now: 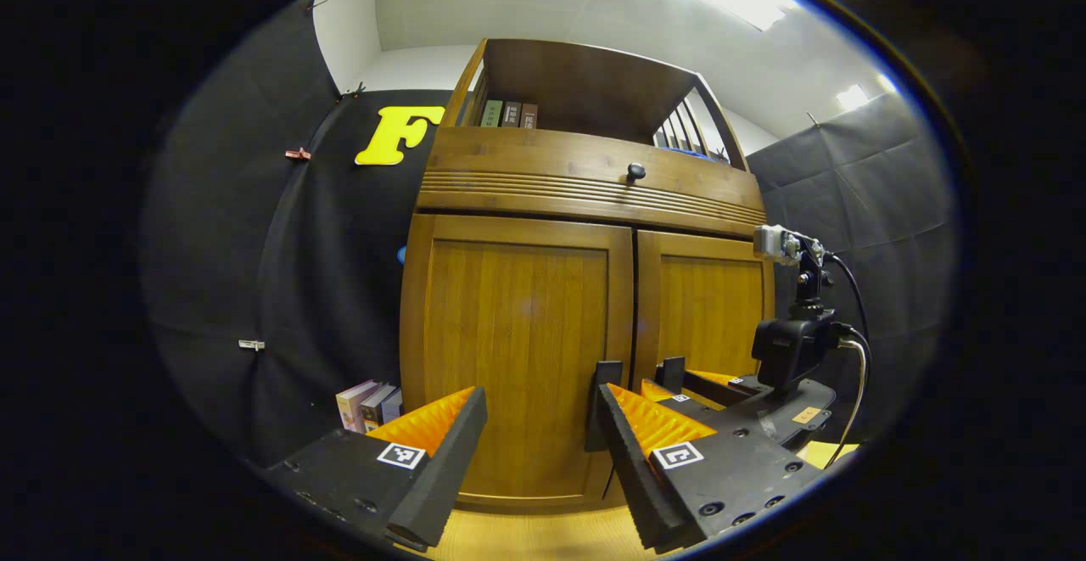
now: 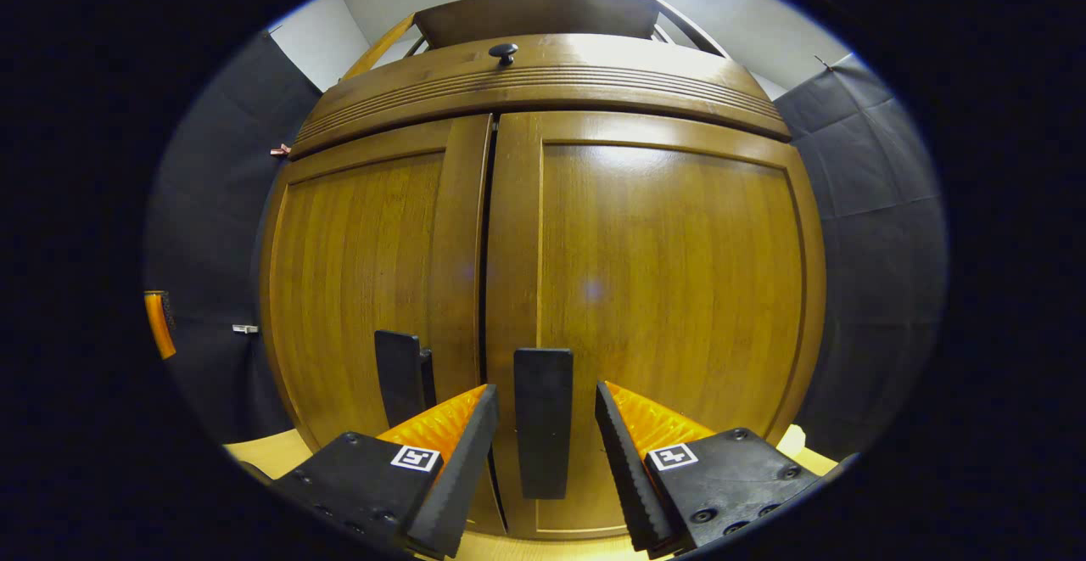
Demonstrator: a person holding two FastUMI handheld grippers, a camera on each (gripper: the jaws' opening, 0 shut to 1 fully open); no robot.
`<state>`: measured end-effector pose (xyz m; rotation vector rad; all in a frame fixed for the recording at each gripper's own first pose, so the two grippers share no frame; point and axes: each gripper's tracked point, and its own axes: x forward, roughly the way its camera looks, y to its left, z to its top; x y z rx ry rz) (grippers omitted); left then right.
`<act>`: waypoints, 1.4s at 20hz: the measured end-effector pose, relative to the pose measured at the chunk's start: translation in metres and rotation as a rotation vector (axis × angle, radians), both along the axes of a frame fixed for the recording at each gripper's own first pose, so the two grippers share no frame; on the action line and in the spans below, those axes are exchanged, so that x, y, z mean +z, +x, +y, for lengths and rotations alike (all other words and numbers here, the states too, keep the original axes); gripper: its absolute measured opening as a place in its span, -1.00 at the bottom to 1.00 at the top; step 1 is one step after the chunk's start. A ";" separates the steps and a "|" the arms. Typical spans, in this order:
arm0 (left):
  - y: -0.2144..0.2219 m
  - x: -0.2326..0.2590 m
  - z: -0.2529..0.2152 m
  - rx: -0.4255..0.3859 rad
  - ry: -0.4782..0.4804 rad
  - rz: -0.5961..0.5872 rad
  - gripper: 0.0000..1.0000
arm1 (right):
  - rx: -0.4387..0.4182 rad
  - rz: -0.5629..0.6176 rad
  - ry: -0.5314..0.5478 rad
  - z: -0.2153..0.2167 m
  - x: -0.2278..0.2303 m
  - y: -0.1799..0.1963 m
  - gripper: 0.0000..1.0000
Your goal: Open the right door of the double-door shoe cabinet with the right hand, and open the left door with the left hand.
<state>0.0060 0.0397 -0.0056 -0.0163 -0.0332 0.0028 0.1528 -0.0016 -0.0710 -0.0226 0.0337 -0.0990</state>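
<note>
Partly hidden: left door handle [image 1: 606, 404] | right gripper [image 2: 543, 425] straddles right door handle [image 2: 543, 421]

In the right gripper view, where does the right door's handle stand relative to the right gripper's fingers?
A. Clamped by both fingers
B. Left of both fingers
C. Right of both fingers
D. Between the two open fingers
D: the right door's handle stands in the gap of the open right gripper, and neither finger presses on it.

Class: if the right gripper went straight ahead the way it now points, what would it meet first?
Most likely the right door's handle, which stands between the open fingers of the right gripper. Behind it comes the right door. Depth is hard to judge here.
</note>
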 end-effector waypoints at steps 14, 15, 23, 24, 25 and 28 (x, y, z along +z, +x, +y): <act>0.009 -0.015 0.011 0.028 -0.009 0.042 0.64 | -0.022 0.037 -0.029 -0.003 -0.016 0.006 -0.53; 0.008 -0.015 0.011 0.030 -0.006 0.041 0.58 | -0.017 0.037 -0.037 -0.002 -0.016 0.004 -0.53; -0.015 -0.006 -0.008 0.023 0.007 0.032 0.65 | 0.059 0.062 -0.019 -0.003 -0.009 -0.043 -0.53; -0.019 -0.006 -0.011 0.022 0.006 0.034 0.65 | 0.062 0.067 -0.019 -0.005 -0.007 -0.052 -0.53; -0.023 -0.005 -0.013 0.023 0.005 0.033 0.65 | 0.066 0.073 -0.022 -0.007 -0.006 -0.062 -0.53; -0.033 -0.001 -0.020 0.026 -0.004 0.022 0.65 | 0.078 0.072 -0.029 -0.014 0.000 -0.088 -0.53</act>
